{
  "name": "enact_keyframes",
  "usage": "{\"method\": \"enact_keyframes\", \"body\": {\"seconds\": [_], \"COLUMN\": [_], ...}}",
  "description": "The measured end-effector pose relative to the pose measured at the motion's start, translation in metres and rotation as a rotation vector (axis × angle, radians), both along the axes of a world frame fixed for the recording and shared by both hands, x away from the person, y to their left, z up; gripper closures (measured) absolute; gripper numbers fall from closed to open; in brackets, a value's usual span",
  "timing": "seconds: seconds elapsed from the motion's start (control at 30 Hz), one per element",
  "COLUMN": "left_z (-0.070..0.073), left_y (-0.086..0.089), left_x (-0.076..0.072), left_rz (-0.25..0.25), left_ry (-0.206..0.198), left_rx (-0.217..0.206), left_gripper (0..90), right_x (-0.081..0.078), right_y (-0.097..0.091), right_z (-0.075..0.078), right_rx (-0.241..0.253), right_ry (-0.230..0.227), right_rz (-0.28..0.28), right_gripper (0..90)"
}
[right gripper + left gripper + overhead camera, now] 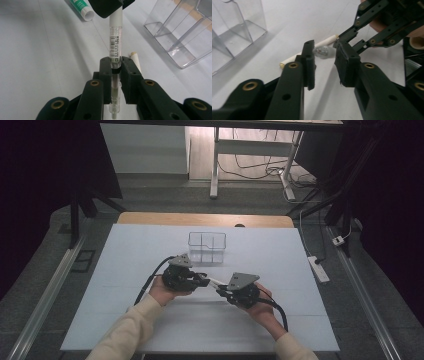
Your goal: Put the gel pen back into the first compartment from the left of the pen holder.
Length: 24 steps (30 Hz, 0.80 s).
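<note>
A pen with a clear barrel, a barcode label and a white end hangs just above the white table, bridging both grippers. My right gripper is shut on the clear barrel. In the left gripper view, the pen's glossy end spans the gap between the tips of my left gripper, whose pads sit against it. From above, the left gripper and the right gripper face each other at the table's middle, the pen between them.
A clear plastic compartment box stands just behind the grippers. A thin cream stick lies on the table under the pen. A green-and-white tube lies farther off. Wide bare table surface surrounds the hands.
</note>
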State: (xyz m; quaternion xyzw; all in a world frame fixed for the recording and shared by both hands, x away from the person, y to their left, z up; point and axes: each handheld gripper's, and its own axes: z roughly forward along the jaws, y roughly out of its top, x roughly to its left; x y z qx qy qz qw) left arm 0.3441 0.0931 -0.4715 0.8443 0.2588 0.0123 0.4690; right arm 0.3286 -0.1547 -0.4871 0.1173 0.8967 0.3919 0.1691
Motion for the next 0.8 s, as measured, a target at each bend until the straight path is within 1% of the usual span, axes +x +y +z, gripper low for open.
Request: {"method": "enact_keyframes", "body": {"seconds": [0.03, 0.3, 0.37, 0.4, 0.43, 0.47, 0.53, 0.67, 0.8], "left_z": [0.000, 0.002, 0.003, 0.002, 0.002, 0.002, 0.003, 0.005, 0.008], "left_y": [0.000, 0.000, -0.001, 0.000, 0.001, 0.001, 0.000, 0.002, 0.007], "left_x": [0.000, -0.001, -0.003, -0.002, -0.001, -0.001, -0.002, -0.003, -0.002], "left_rz": [-0.008, -0.050, -0.016, -0.021, -0.036, -0.044, -0.038, -0.039, -0.040], "left_ry": [0.001, 0.020, -0.019, -0.010, 0.017, 0.025, 0.013, 0.011, 0.026], "left_rx": [-0.007, -0.056, -0.002, -0.008, -0.031, -0.044, -0.037, -0.043, -0.081], "left_gripper": [72.1, 78.8, 80.1, 80.1, 80.1, 80.1, 80.1, 80.1, 80.1], "right_x": [0.000, -0.001, -0.001, -0.001, 0.000, 0.000, 0.001, 0.002, 0.004], "right_y": [0.000, 0.001, 0.000, -0.001, -0.002, -0.003, -0.006, -0.008, -0.012], "right_z": [0.000, 0.000, 0.001, 0.001, 0.002, 0.003, 0.003, 0.005, 0.007], "right_rx": [-0.005, 0.003, 0.009, 0.027, 0.036, 0.040, 0.052, 0.071, 0.097], "right_ry": [-0.002, -0.006, -0.004, 0.000, 0.004, 0.005, 0.015, 0.017, 0.035], "right_rz": [0.001, 0.010, 0.015, 0.015, 0.012, 0.000, -0.005, -0.014, -0.020], "right_gripper": [79.0, 78.5, 85.4, 85.4, 85.5, 85.3, 84.4, 81.6, 74.4]}}
